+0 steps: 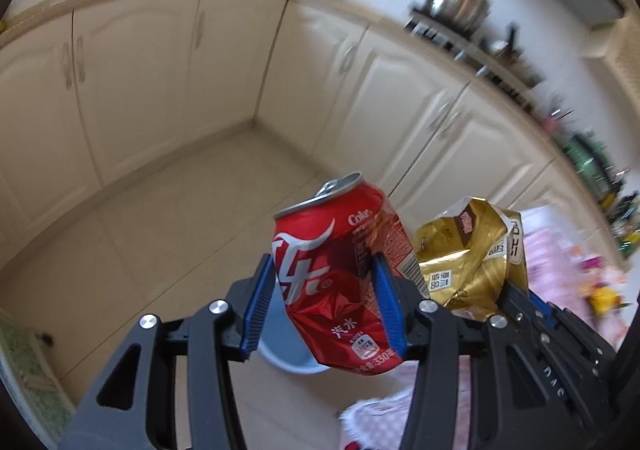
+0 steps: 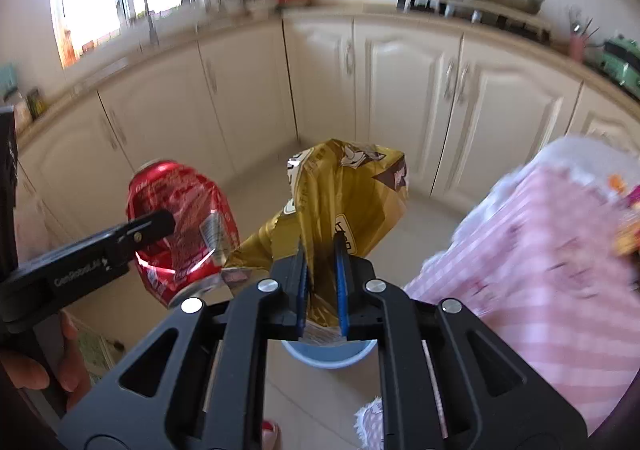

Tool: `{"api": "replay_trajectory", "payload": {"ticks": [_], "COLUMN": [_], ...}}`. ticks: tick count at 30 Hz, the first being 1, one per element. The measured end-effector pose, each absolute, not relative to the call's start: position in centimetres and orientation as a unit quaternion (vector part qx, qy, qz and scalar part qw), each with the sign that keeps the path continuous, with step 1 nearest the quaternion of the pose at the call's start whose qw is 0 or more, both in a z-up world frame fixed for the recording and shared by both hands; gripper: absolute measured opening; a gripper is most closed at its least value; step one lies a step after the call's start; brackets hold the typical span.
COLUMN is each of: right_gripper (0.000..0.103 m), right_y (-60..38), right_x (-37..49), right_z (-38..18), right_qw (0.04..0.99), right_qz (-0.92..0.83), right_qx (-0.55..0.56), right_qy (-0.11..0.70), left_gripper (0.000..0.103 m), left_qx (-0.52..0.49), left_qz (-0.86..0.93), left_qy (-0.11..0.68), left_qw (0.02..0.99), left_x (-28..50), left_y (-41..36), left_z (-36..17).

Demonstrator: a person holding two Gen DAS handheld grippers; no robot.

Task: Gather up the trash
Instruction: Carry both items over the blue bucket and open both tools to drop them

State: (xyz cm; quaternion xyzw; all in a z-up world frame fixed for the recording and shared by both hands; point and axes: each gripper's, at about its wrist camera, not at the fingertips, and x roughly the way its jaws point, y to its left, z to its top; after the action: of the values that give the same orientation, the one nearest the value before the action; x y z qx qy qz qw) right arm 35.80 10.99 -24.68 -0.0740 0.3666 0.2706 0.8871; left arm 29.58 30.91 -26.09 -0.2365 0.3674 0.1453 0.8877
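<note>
Leftmost, in the right wrist view, the person's bare hand (image 2: 44,366) grips the handle of the left gripper (image 1: 326,300), whose jaws are closed part-way onto a dented red cola can (image 1: 344,282); the blue pads (image 1: 260,306) press its two sides and hold it tilted in the air, pull-tab end up and away from the camera. Below the can, on the tiled floor (image 1: 180,217), part of a pale blue bin (image 1: 288,354) shows, with its rim (image 2: 332,360) also visible under the other tool. Just to the right of the can, close beside it and possibly touching, hangs a crumpled gold snack bag (image 2: 344,201). The right gripper (image 2: 322,292) has its jaws drawn nearly together on the bag's lower end, pinching the foil between its blue pads (image 2: 342,286), so the bag stands up above the fingers. Further right, a table edge draped in a pink checked cloth (image 2: 540,270) with a white lace border reaches toward the floor. Behind everything run cream cabinet doors (image 1: 392,97) under a counter (image 2: 500,25); the things on it are too blurred to name
</note>
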Motion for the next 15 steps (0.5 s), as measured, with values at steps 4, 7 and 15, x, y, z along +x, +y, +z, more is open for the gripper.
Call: {"api": "replay_trajectory", "payload": {"ticks": [4, 7, 15], "right_gripper": [0.012, 0.012, 0.012], "right_y": [12.0, 12.1, 12.0], "right_x": [38.3, 40.0, 44.7], "right_z": [-29.8, -32.4, -38.4], "right_qw": [0.874, 0.868, 0.854], "right_qz": [0.251, 0.239, 0.219], "right_qx": [-0.088, -0.096, -0.088], "right_qy": [0.407, 0.424, 0.464], "left_gripper": [0.048, 0.048, 0.049], "left_qx": [-0.245, -0.244, -0.248], "left_qz": [0.151, 0.145, 0.129], "left_qy": [0.422, 0.453, 0.504], "left_qw": [0.86, 0.845, 0.817], "left_x": [33.3, 35.8, 41.7], "left_y": [32.0, 31.8, 31.2], "left_z": [-32.1, -35.5, -41.7]}}
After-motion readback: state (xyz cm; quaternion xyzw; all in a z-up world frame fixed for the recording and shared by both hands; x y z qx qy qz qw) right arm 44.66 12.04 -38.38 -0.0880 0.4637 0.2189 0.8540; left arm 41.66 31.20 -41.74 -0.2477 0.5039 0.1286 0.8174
